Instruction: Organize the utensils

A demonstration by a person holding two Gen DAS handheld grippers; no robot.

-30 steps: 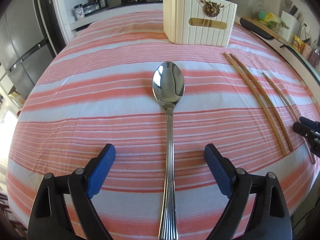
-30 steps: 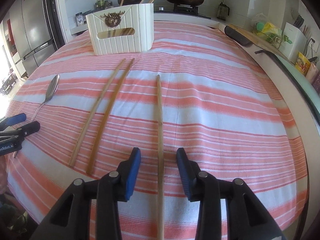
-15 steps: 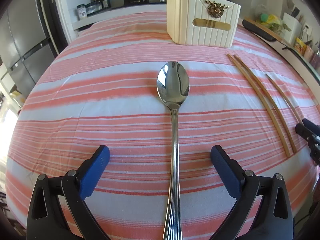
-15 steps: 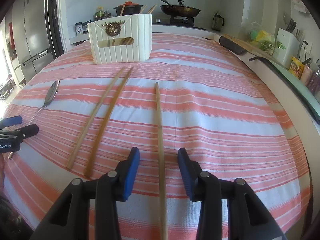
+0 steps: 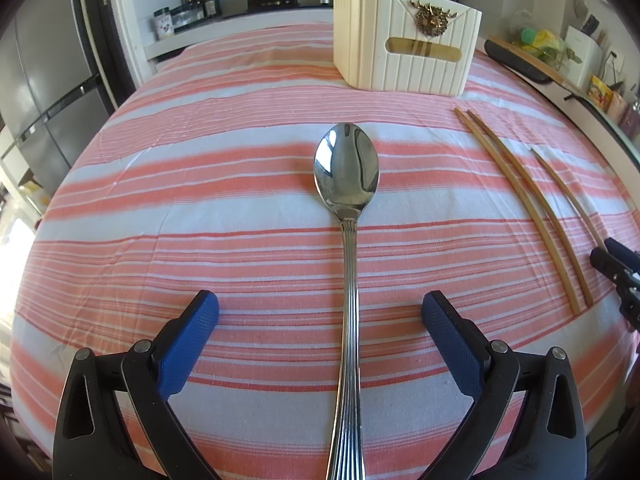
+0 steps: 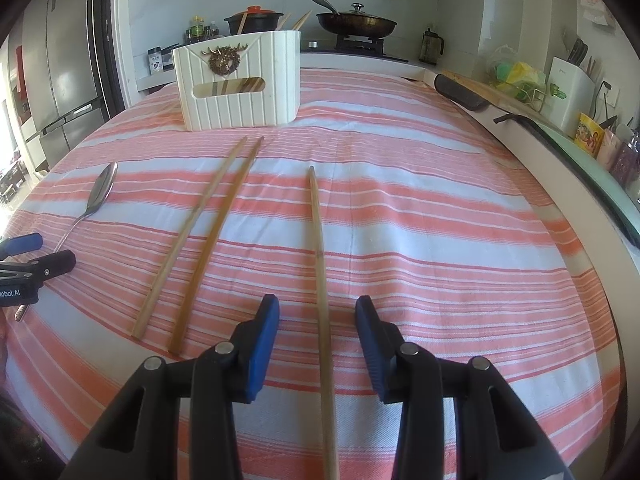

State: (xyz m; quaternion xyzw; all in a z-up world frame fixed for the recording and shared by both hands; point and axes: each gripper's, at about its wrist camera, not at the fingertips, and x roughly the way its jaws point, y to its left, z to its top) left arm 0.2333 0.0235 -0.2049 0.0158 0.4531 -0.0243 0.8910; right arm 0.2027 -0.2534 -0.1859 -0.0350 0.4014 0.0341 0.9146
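A steel spoon [image 5: 346, 184] lies on the striped tablecloth [image 5: 200, 208], handle toward me. My left gripper [image 5: 320, 312] is open, its blue pads either side of the handle, not touching. In the right wrist view a single wooden chopstick [image 6: 319, 248] runs between the open fingers of my right gripper [image 6: 317, 312]. A pair of chopsticks [image 6: 208, 224] lies to its left, and the spoon [image 6: 100, 194] further left. The cream utensil holder [image 6: 238, 82] stands at the far side with chopsticks in it; it also shows in the left wrist view [image 5: 406, 56].
A counter at the back holds a black pot [image 6: 250, 20], a frying pan [image 6: 356, 22] and jars. A cutting board [image 6: 480, 92] and a knife block [image 6: 570, 92] sit along the right counter. A fridge [image 6: 60, 80] stands at left.
Both grippers have drawn back and risen slightly; the left jaws have opened a little wider. Spoon and chopsticks have not moved.
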